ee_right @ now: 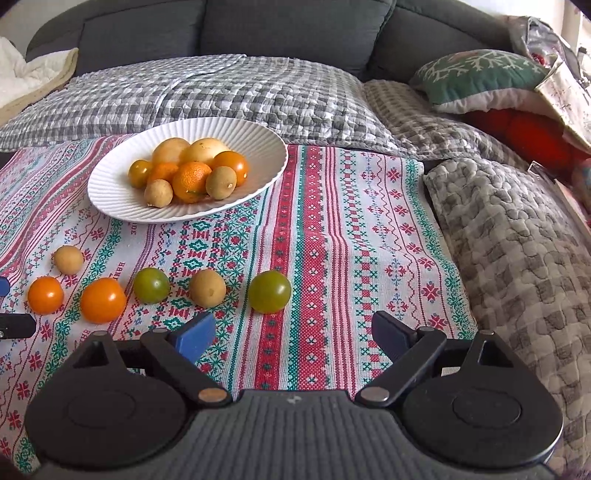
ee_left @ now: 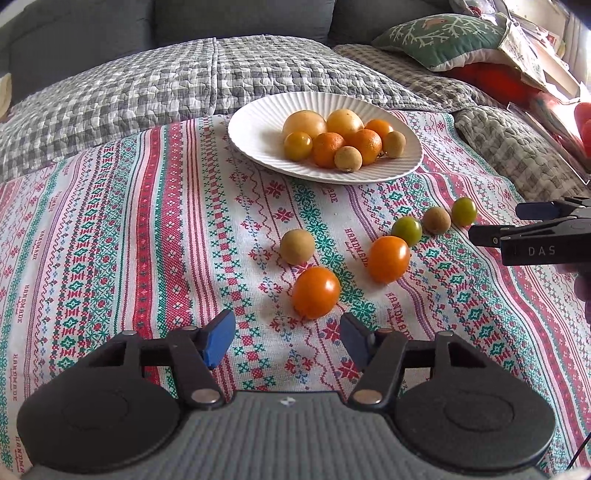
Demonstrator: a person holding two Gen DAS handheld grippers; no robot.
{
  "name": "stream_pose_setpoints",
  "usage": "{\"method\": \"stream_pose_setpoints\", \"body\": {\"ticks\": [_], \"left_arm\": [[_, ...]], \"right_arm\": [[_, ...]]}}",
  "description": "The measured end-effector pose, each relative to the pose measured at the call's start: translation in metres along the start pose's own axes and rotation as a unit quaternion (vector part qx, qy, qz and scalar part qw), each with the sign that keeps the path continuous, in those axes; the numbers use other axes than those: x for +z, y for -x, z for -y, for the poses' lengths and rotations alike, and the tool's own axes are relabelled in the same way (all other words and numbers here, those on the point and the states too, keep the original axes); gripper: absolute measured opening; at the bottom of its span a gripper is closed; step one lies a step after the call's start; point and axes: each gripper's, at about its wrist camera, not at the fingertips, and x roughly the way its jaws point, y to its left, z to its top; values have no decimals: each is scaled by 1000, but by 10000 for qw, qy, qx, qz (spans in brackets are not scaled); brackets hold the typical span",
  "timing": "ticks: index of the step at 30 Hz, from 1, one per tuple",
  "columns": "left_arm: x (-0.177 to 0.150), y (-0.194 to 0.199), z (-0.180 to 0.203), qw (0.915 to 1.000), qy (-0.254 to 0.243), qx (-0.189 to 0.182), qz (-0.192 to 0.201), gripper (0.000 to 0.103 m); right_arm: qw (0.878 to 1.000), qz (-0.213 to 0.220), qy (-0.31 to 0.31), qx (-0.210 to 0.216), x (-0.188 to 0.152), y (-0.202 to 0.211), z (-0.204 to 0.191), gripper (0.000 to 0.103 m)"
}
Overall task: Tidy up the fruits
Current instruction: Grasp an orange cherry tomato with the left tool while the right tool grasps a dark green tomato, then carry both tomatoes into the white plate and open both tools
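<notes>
A white ribbed plate (ee_left: pixel 255 129) (ee_right: pixel 258 144) holds several yellow, orange and brown fruits. Loose on the patterned cloth lie two orange tomatoes (ee_left: pixel 316 292) (ee_left: pixel 388 258), two green tomatoes (ee_left: pixel 407 230) (ee_left: pixel 464 211) and two brown round fruits (ee_left: pixel 297 246) (ee_left: pixel 436 220). My left gripper (ee_left: pixel 287 341) is open and empty, just short of the nearest orange tomato. My right gripper (ee_right: pixel 293 334) is open and empty, just short of a green tomato (ee_right: pixel 269 291). The right gripper also shows at the right edge of the left wrist view (ee_left: pixel 498 223).
The patterned cloth (ee_left: pixel 147 240) lies over grey checked quilts (ee_right: pixel 517 258) on a dark sofa (ee_right: pixel 258 26). A green cushion (ee_right: pixel 476 74) and red items sit at the far right. The cloth's right edge drops onto the quilt.
</notes>
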Motion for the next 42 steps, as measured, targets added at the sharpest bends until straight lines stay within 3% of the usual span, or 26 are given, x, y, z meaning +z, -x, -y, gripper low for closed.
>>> {"method": "stream_pose_setpoints", "body": {"ticks": [9, 16, 24, 35, 42], "left_arm": [[8, -6, 9, 9997, 100, -210, 19, 29], [11, -14, 9, 9997, 198, -166, 5, 17], [17, -22, 9, 9994, 333, -33, 34, 15], [17, -22, 9, 9995, 322, -11, 36, 14], [17, -21, 10, 9997, 250, 49, 21, 13]], "right_arm": [[9996, -20, -264, 112, 1, -9, 4, 73], [9990, 31, -359, 281, -1, -19, 4, 59], [9972, 176, -622, 365, 1, -24, 8, 54], [9974, 227, -562, 378, 3, -26, 5, 27], [9975, 220, -542, 397, 2, -24, 4, 26]]}}
